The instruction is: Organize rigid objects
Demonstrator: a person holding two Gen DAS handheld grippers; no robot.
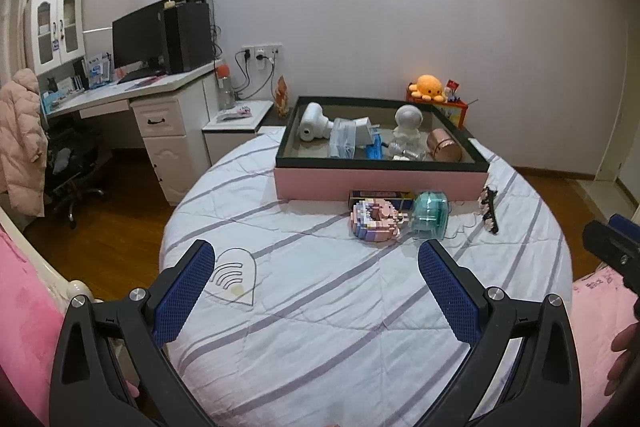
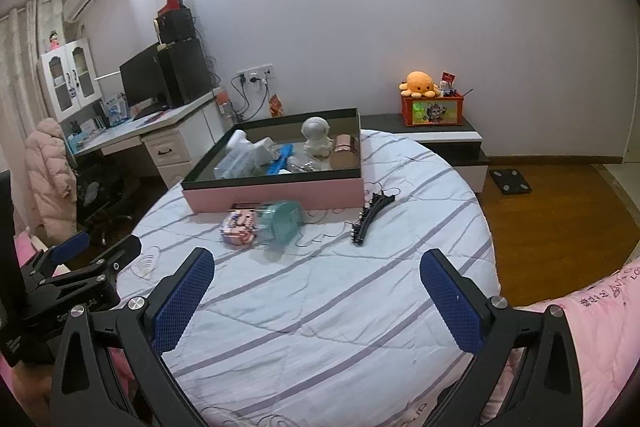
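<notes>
Room: bedroom with pale walls, wood floor, and a white desk (image 1: 132, 95) at the left carrying a dark monitor (image 1: 138, 37).
Surface: your work area is a round bed (image 1: 320, 307) under a white quilt with grey-purple stripes; a pink blanket (image 2: 600, 339) lies at its near right edge.
Box: a shallow pink box (image 1: 380, 183) with a dark rim sits on the far part of the bed, open at the top.
Box contents: a white handheld device (image 1: 314, 123), a clear packet of blue items (image 1: 344, 143), a white astronaut figure (image 1: 408, 127) standing upright, and a copper-coloured cylinder (image 1: 444, 145) on its side. Smaller pieces between them are too cluttered to tell apart.
Loose items: a pink block model (image 1: 374, 221) and a teal translucent container (image 1: 430, 217) lie touching each other just in front of the box's near wall; a flat dark carton (image 1: 380, 195) lies between them and the box. A black hair clip (image 2: 370, 217) lies on the quilt to their right, apart from them.
Side table: an orange plush octopus (image 2: 418, 85) sits on an orange bin (image 2: 432, 111) against the wall.
Left gripper (image 1: 316, 263): your blue-padded fingers are spread wide and hold nothing; they hover above bare quilt, well short of the loose items.
Right gripper (image 2: 316, 267): likewise spread wide, nothing between the pads, above bare quilt near you.
</notes>
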